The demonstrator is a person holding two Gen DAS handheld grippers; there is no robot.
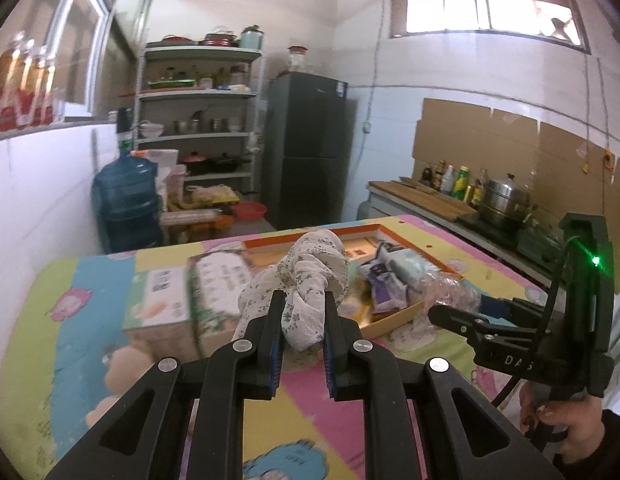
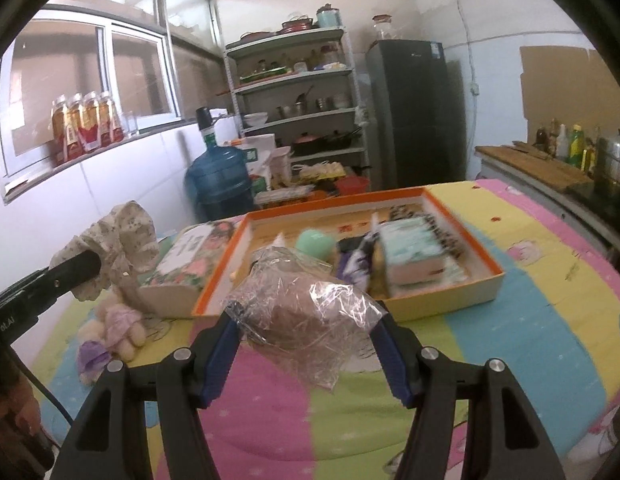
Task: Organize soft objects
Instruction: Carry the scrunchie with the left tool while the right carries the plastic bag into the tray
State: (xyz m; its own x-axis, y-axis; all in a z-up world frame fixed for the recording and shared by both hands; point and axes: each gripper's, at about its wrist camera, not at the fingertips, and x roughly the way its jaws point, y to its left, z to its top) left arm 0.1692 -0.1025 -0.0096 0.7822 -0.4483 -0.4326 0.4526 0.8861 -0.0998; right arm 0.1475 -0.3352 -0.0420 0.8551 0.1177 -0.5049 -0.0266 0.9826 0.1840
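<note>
The left gripper (image 1: pixel 301 300) is clamped tight on a knotted floral cloth (image 1: pixel 313 280), a pale bundle with small dark flowers that bulges up above the black fingers and is lifted clear of the table. From the other side the same cloth (image 2: pixel 118 240) shows bunched around the tip of that gripper, raised over the left end of the table. The right gripper (image 2: pixel 306 320) has its blue-padded jaws set wide and pressed against both sides of a crinkly clear plastic bag (image 2: pixel 306 312) with something brownish inside; the bag is held up off the surface, in front of the orange-rimmed tray (image 2: pixel 461 296). That tray lies on the bright patchwork tablecloth (image 2: pixel 529 320) and already holds a mint-coloured pack (image 2: pixel 413 252), a purple packet (image 2: pixel 355 268) and a small green round thing (image 2: pixel 313 242). Just left of the tray, touching its edge, sits a flower-printed tissue box (image 2: pixel 182 268), and near the table's left edge lies a small plush doll (image 2: pixel 120 326) in a lilac dress
</note>
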